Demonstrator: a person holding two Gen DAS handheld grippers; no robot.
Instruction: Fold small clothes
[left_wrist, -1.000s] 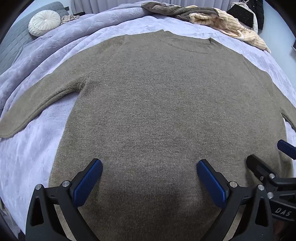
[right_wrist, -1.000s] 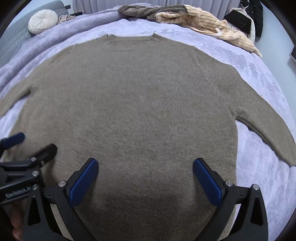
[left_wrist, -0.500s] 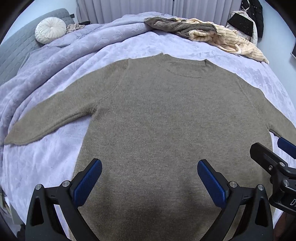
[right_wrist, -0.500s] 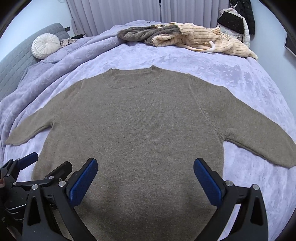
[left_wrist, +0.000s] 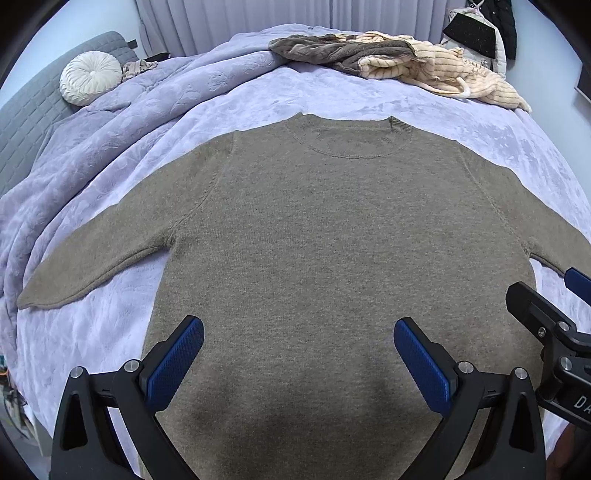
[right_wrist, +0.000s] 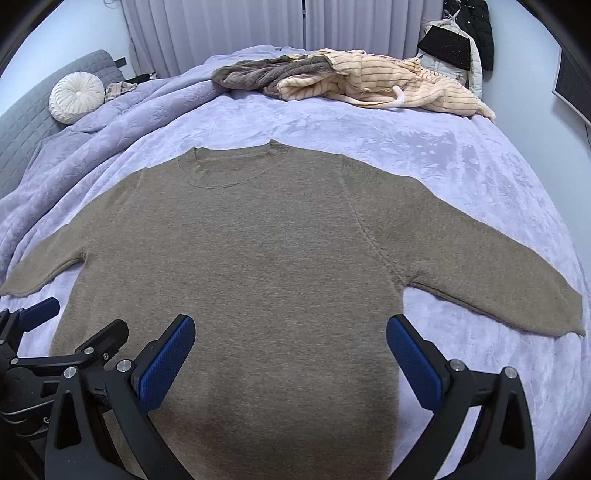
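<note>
The olive-brown knitted sweater (left_wrist: 332, 240) lies flat on the lilac bed (right_wrist: 443, 147), not yet folded. Both tongs, left (left_wrist: 298, 356) and right (right_wrist: 290, 352), are spread and empty above its hem; next, I think, pinch one sleeve.

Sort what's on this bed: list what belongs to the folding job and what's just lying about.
Belongs to the job:
- brown sweater, spread flat, sleeves out
- left tool, open, above its hem
- right tool, open, likewise

Lying about:
- heap of striped cream and grey-brown clothes at the far edge, possibly next in line
- round white cushion
- lilac blanket
</note>
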